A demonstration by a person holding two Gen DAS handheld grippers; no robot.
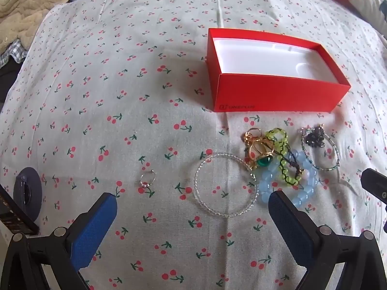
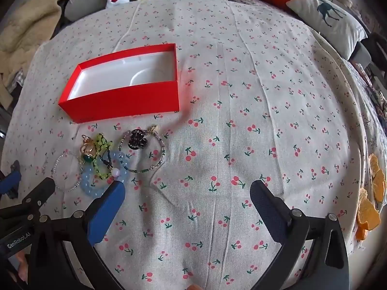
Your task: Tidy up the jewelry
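Jewelry pile (image 1: 280, 159): on bed, just in front of red box (image 1: 278, 91), box empty. Left hand-held gripper (image 1: 193, 205), right hand-held gripper (image 2: 187, 193): both wide apart, nothing held. Rec: pick 1 pc at a time, outermost first; avoid tangles.

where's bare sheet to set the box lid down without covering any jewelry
Bare cherry-print sheet lies right of the red box and the beaded bracelet. Also free: left of the box, beyond the small ring. Crowded: the strip in front of the box, where the blue bead bracelet and gold rings tangle.
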